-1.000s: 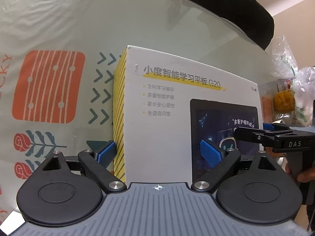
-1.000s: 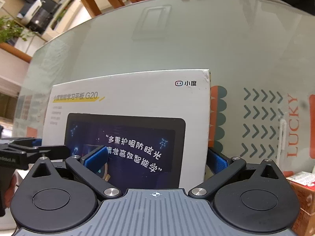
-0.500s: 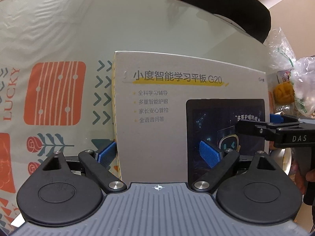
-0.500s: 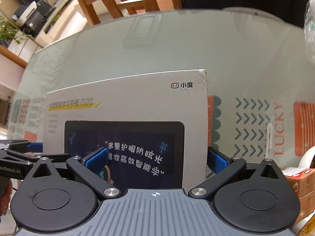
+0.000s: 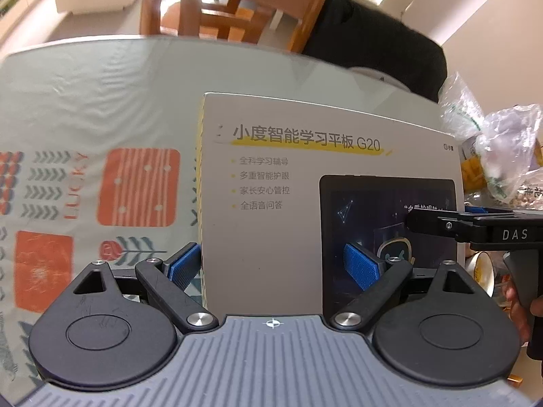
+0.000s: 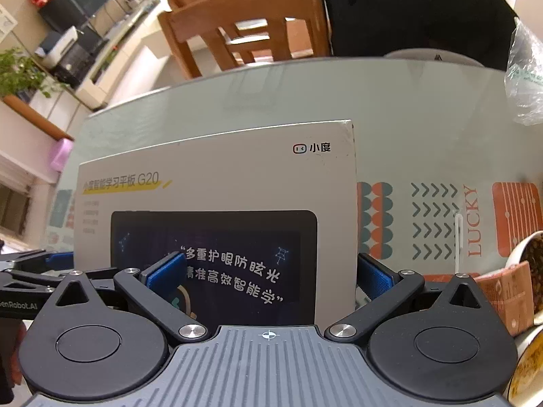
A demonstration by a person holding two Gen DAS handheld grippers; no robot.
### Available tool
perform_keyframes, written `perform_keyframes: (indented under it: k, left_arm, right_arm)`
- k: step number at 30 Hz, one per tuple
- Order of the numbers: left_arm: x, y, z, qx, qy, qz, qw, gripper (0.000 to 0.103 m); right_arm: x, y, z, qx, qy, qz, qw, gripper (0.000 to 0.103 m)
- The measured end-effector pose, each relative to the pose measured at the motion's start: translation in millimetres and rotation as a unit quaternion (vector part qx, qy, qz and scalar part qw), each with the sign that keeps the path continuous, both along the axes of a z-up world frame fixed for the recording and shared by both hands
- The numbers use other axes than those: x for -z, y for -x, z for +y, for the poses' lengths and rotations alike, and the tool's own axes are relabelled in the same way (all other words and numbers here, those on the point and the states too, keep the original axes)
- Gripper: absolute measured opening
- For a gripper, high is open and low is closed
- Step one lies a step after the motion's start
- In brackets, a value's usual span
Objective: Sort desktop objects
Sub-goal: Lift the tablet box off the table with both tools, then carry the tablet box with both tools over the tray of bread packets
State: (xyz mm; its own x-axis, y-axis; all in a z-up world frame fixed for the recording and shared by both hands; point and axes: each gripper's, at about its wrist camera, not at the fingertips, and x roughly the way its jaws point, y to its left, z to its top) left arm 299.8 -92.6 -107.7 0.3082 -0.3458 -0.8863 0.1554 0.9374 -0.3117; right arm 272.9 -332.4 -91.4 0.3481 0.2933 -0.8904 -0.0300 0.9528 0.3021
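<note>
A white tablet box (image 5: 271,237) with Chinese print and a picture of a dark screen is held between both grippers above the glass-topped table (image 5: 101,95). My left gripper (image 5: 271,264) is shut on its left end: one blue pad (image 5: 183,264) at the yellow-striped side, the other pad (image 5: 359,266) on the printed face. My right gripper (image 6: 269,274) is shut on the same box (image 6: 220,169) at its right end. The right gripper (image 5: 475,227) also shows at the box's right edge in the left wrist view, held by a hand (image 5: 519,305).
Clear plastic bags of food (image 5: 502,156) lie at the table's right. A bowl of food (image 6: 529,264), an orange carton (image 6: 509,291) and a thin white stick (image 6: 458,237) sit near the right gripper. Wooden chairs (image 6: 251,27) and a black garment (image 6: 414,13) stand beyond the far edge.
Both views have tilted upward with the box still gripped; the far table edge, chairs and room have come into sight. The box has shifted slightly right in the left wrist view.
</note>
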Motion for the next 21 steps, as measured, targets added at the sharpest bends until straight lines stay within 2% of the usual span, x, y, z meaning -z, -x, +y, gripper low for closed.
perform_keyframes:
  k: [8,21]
  left_arm:
    - [-47.9,48.4,15.5,-0.013,-0.005,-0.041,0.9991,0.103]
    - [-54.7,144.0,43.0,-0.035,-0.021,-0.047,0.9981,0.103]
  right_arm:
    - [-35.6,34.1,17.5,-0.005,-0.007,-0.03,1.0,0.103]
    - [-35.7,109.1,46.1,-0.013,-0.023,-0.024,0.999,0.103]
